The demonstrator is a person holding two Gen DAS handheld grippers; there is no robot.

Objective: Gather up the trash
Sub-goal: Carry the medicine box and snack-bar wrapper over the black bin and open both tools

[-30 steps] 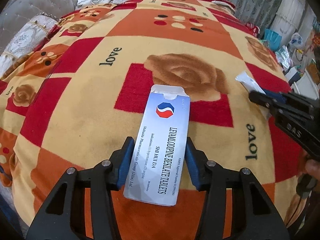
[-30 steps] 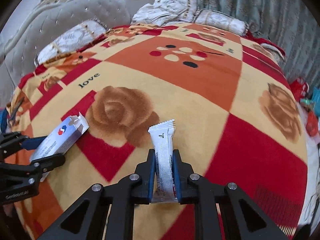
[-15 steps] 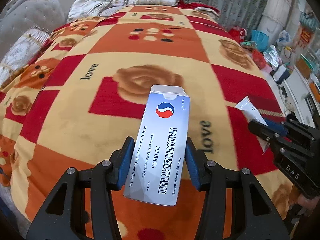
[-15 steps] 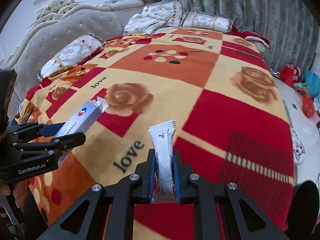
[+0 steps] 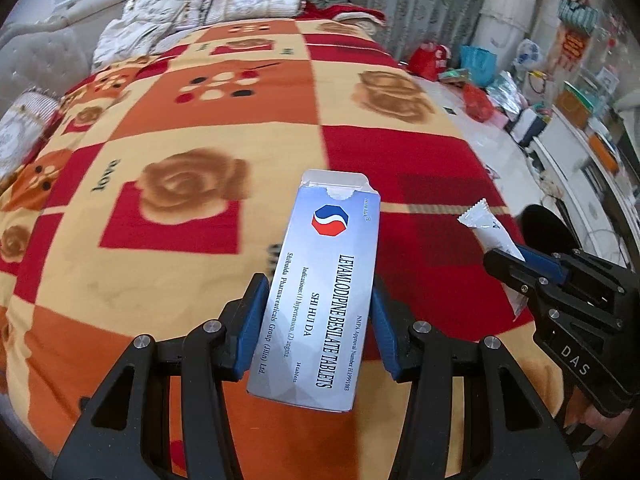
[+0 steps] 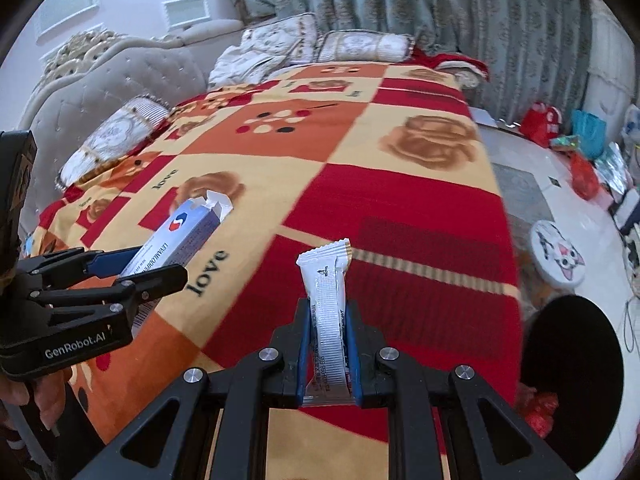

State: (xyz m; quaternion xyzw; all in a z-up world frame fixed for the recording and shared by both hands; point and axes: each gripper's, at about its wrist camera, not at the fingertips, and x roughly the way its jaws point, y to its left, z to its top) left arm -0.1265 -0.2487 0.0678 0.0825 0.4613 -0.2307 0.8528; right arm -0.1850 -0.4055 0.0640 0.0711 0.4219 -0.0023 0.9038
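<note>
My left gripper [image 5: 318, 322] is shut on a white and blue tablet box [image 5: 324, 284] with its top flap open, held above the patterned bed blanket [image 5: 192, 128]. The box also shows in the right wrist view [image 6: 180, 236], with the left gripper [image 6: 136, 270] at the left. My right gripper [image 6: 328, 350] is shut on a white sachet wrapper [image 6: 328, 300] that stands upright between the pads. The sachet [image 5: 490, 234] and the right gripper [image 5: 520, 264] show at the right of the left wrist view.
A black round bin [image 6: 572, 384] stands at the bed's right edge, red trash at its rim. A round cat-face stool [image 6: 558, 256] and bags [image 6: 580, 144] lie on the floor to the right. Pillows [image 6: 364, 46] and a padded headboard [image 6: 104, 80] are at the far end.
Both grippers have swung right and back over the bed with their items still held. The black bin and floor clutter have come into view at the right.
</note>
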